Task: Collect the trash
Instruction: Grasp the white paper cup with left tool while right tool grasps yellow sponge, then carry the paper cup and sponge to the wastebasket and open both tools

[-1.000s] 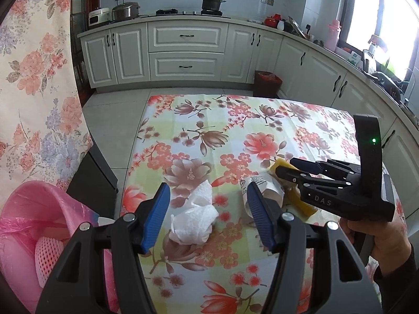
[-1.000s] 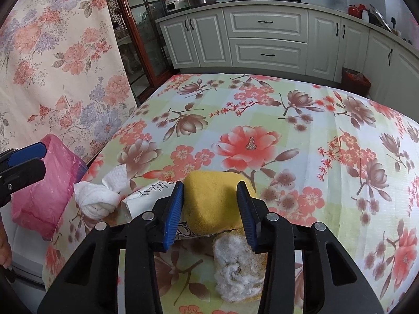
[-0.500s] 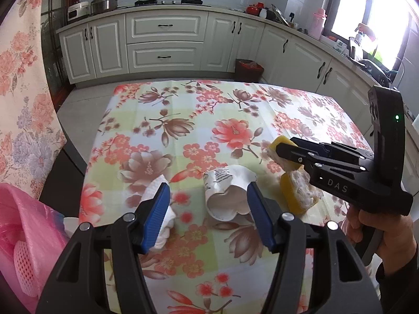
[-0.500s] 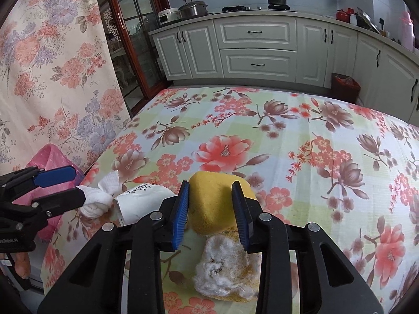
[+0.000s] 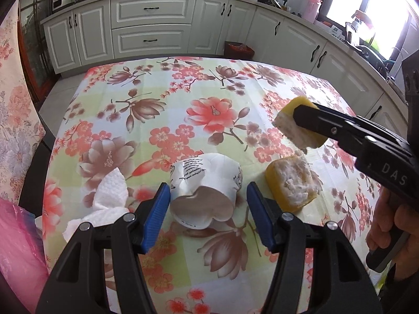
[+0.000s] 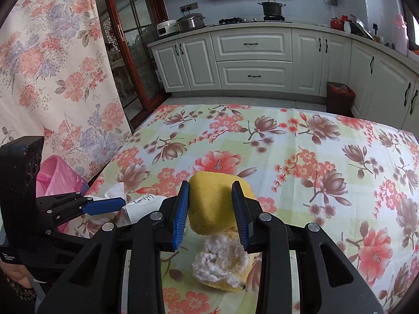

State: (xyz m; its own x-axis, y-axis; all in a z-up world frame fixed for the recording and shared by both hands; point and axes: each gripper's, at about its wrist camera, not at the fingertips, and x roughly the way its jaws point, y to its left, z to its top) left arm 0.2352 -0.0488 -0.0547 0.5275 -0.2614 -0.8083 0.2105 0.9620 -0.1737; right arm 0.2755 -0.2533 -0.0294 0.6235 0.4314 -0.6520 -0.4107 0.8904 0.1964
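Between the blue pads of our right gripper [image 6: 210, 210] sits a yellow peel piece [image 6: 214, 204], pinched firmly on both sides and lifted clear of the floral tablecloth [image 6: 301, 162]. Directly below that gripper, a second yellow peel half [image 6: 225, 267] lies on the cloth with its white pith facing up. From the left wrist view, we see the same raised piece [image 5: 298, 128] clamped at the tip of the right gripper [image 5: 301, 116], which a hand [image 5: 392, 225] holds at the right edge of the frame.

Our left gripper [image 5: 208, 214] is spread wide, with a crumpled white paper cup [image 5: 207, 191] lying on its side between the fingers. The left pad sits just beside the cup's wall, and we cannot tell whether it touches; the right pad stands apart from it. Just outside the left finger we see a wadded white paper towel [image 5: 104, 201], and outside the right finger lies the resting peel half [image 5: 290, 183]. Further left of this gripper, a pink bag [image 5: 18, 248] hangs at the table's edge.
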